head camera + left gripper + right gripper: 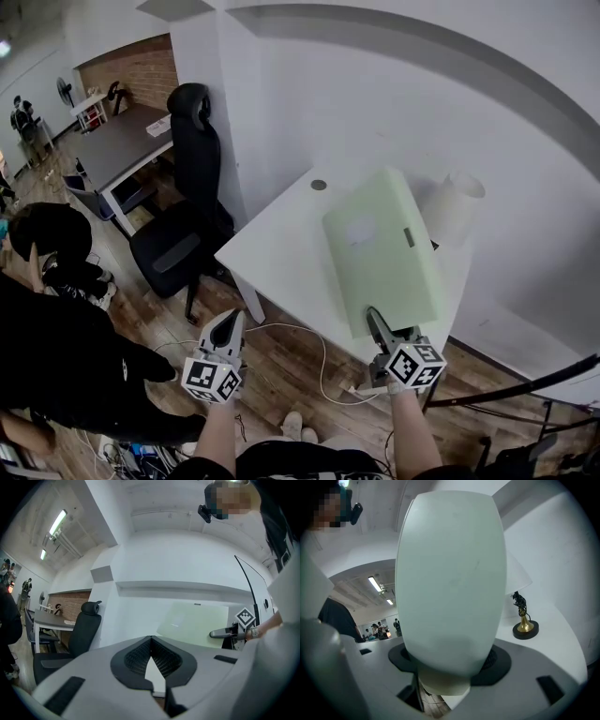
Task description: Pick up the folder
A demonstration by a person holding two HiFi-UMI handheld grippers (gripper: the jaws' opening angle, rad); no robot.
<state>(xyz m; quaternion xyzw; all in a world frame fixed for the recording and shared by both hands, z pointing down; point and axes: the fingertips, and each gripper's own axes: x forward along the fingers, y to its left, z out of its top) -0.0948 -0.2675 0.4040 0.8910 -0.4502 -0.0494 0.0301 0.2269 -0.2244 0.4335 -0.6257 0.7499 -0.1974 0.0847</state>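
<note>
Currently right tool clamps the green folder, seemingly raised above the table; left tool closed, empty.

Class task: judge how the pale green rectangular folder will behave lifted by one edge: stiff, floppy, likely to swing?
The pale green rectangular folder looks fairly stiff: clamped at one edge by the right gripper, it shows no sag. Gripped off-centre, it may pivot. Its smooth cover could slip.
</note>
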